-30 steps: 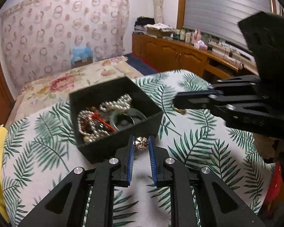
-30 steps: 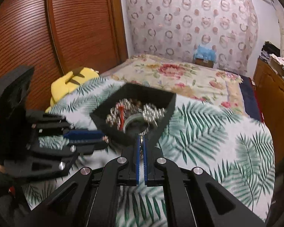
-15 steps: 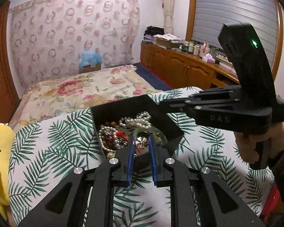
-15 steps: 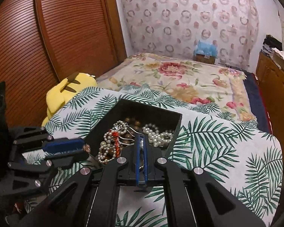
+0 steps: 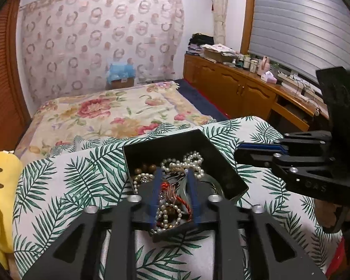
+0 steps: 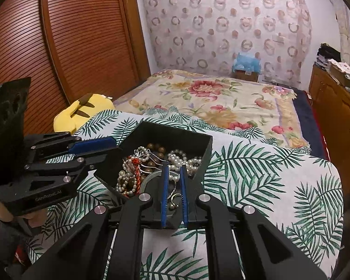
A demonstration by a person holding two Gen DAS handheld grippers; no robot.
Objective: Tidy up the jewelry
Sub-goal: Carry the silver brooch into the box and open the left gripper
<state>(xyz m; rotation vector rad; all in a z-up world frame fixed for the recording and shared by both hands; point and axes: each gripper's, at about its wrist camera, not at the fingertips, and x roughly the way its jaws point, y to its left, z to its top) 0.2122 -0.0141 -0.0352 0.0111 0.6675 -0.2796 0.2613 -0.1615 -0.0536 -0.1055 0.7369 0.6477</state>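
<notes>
A black open box (image 5: 224, 163) (image 6: 175, 130) sits on the palm-leaf cloth, filled with pearl strands (image 5: 186, 161) (image 6: 186, 161), brown beads and a red cord (image 5: 175, 191). My left gripper (image 5: 173, 175) hovers over the box with its jaws apart and nothing between them. My right gripper (image 6: 173, 170) is also over the box, jaws slightly apart, with a small silver earring (image 6: 172, 198) lying between the fingers inside the box. Each gripper shows in the other's view: the right one (image 5: 256, 151) and the left one (image 6: 100, 144).
A yellow plush toy (image 5: 0, 186) (image 6: 81, 112) lies at the cloth's left edge. A flowered bedspread (image 6: 221, 98) stretches behind. Wooden cabinets (image 5: 245, 93) stand at the right, a slatted wooden door (image 6: 58, 46) at the left.
Both grippers moved over the box. The left one opened and the flower-shaped charm it held is gone from its jaws. The right one's jaws parted slightly.
</notes>
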